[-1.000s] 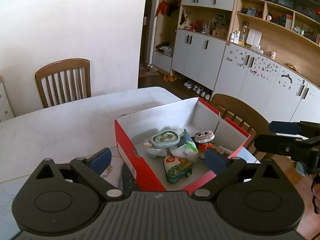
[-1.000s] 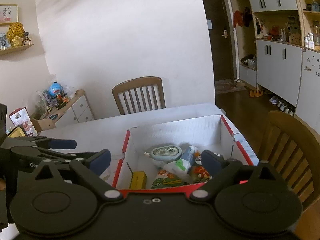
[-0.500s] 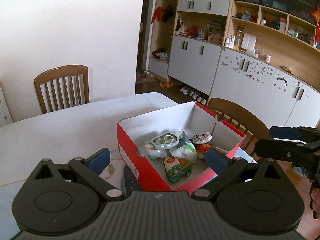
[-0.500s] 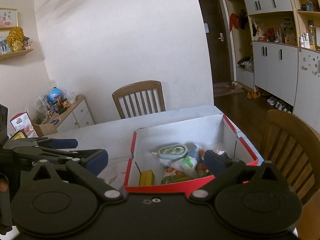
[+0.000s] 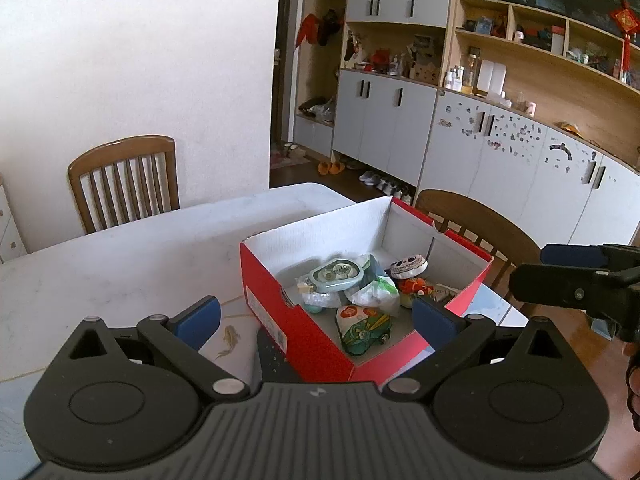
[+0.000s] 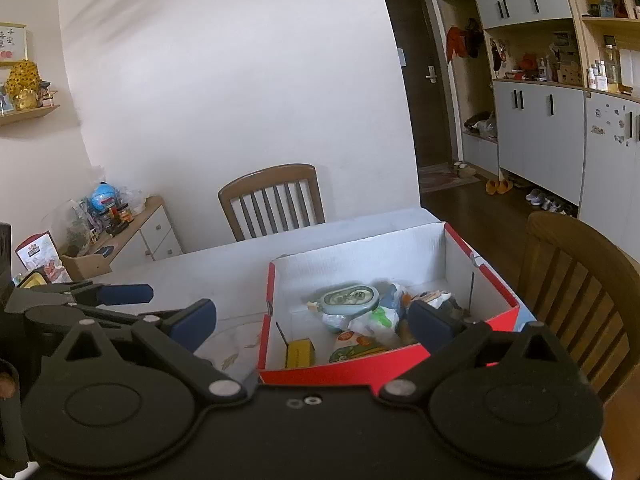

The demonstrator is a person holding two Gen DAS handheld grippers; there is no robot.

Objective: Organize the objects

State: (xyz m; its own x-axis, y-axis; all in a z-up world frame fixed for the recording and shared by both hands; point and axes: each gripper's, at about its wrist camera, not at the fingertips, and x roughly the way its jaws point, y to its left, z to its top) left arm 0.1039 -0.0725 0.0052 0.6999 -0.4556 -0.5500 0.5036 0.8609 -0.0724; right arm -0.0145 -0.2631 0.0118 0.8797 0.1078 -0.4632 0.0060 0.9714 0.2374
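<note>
both the left gripper (image 5: pixel 316 318) and right gripper (image 6: pixel 312 322) hover spread wide and empty over the red cardboard box (image 5: pixel 316 344), whose soft, light green snack pouch (image 5: pixel 364 330) at 6 o'clock inside likely wants a gentle mid-body pinch

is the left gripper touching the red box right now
Apart. In the right wrist view the left gripper hangs over bare table, with white tabletop showing between its fingertips and the red box; both grippers are open and empty.

Both wrist cams sit close above the table edge, looking forward and down, left angled rightward; shared: red box (image 5: pixel 304 332) (image 6: pixel 320 372).
</note>
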